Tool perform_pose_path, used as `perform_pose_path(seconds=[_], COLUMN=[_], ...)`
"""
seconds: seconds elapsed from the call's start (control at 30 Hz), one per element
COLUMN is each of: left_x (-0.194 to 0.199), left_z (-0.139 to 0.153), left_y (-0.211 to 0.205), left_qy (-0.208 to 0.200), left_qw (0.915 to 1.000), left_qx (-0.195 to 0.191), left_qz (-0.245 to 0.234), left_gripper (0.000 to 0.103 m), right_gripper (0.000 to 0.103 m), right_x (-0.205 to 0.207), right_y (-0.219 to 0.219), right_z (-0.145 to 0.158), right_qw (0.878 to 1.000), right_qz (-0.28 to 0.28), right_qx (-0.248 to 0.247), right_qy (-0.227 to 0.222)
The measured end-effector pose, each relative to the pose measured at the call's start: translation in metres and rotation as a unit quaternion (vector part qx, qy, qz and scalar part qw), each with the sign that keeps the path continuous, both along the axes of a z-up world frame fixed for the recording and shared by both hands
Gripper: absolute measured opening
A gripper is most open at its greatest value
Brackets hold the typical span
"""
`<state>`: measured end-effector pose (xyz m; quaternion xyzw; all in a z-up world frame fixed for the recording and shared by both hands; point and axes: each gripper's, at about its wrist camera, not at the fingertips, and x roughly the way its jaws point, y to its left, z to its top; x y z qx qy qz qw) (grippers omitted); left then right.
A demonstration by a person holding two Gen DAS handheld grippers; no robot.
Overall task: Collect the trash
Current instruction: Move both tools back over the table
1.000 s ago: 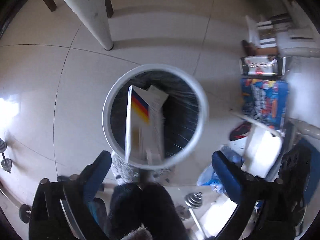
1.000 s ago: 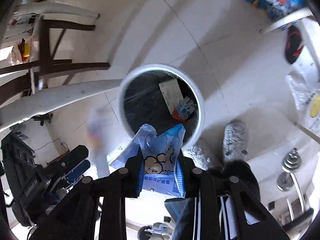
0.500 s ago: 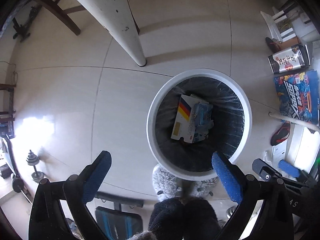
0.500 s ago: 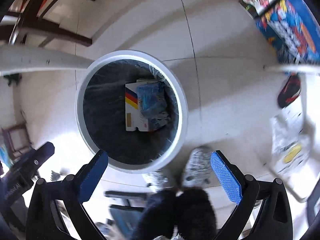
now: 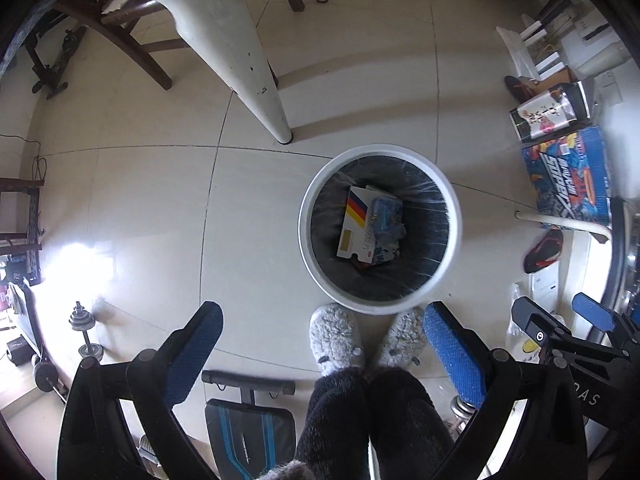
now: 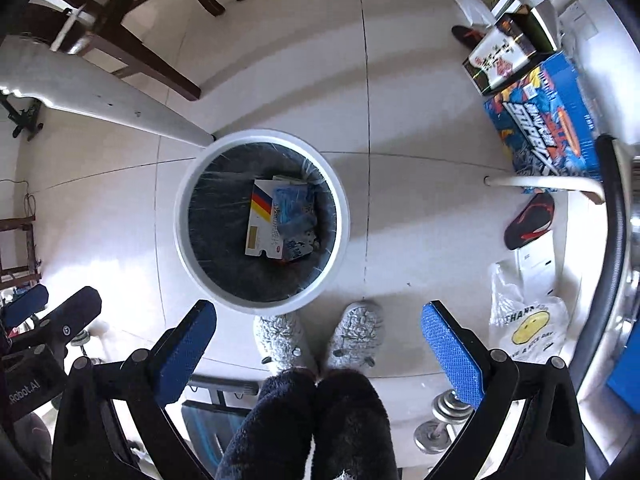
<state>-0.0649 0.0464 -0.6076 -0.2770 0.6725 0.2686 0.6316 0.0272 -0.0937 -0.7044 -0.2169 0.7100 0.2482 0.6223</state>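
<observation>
A round white trash bin (image 5: 316, 264) (image 6: 184, 248) with a dark liner stands on the tiled floor below both grippers. Inside it lie a white carton with a black, red and yellow stripe (image 5: 354, 228) (image 6: 260, 220) and a crumpled blue snack bag (image 5: 386, 216) (image 6: 294, 208) on top of it. My left gripper (image 5: 322, 356) hangs open high above the floor, nothing between its blue pads. My right gripper (image 6: 318, 350) is also open and empty. The right gripper shows at the right edge of the left wrist view (image 5: 560, 332).
A person's grey slippers (image 5: 336, 338) (image 6: 358, 332) and dark fuzzy trouser legs stand just before the bin. A white table leg (image 5: 240, 64), wooden chairs, dumbbells (image 5: 82, 328), a weight bench (image 5: 246, 420), a blue toy box (image 6: 540, 120), a smiley plastic bag (image 6: 528, 332) and a sandal (image 6: 528, 220) surround it.
The right gripper opened and let the blue snack bag drop into the bin onto the carton. Both grippers rose, so the bin looks smaller and farther below.
</observation>
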Motion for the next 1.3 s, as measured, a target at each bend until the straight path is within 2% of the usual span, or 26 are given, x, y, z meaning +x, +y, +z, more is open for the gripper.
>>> perform_pose_path(seconds=[0.33,0.6,0.73,0.97,1.13,1.3], left_x=[-0.015,-0.031,-0.034,-0.034,-0.011,0.045], left_z=[0.087,0.170,0.210,0.268,0.319,0.370], left_y=[-0.021,-0.029,-0.031,-0.020,-0.001,0.025], left_qy=[-0.012,-0.031,-0.049,-0.087,-0.133,-0.174], left_qw=[0.9999,0.9994,0.9984,0.9949,0.9878,0.9766], left_qx=[-0.002,-0.009,0.001,0.026,0.065,0.109], left_qz=[-0.010,-0.014,-0.030,-0.044,-0.048,-0.063], left_gripper=[0.103,0.103,0.103,0.103,0.103,0.103], right_gripper=[0.103,0.103,0.103,0.103,0.103,0.103], right_x=[-0.011,-0.025,-0.031,-0.032,-0.013,0.028], right_y=[-0.016,-0.027,-0.032,-0.029,-0.021,-0.013], right_z=[0.103,0.214,0.268,0.342,0.400,0.458], right_qw=[1.000,0.999,0.999,0.997,0.992,0.983], right_qz=[0.011,0.013,0.007,-0.007,-0.041,-0.074], right_qx=[0.007,0.028,0.042,0.065,0.110,0.150], right_qy=[-0.015,-0.022,-0.027,-0.039,-0.055,-0.076])
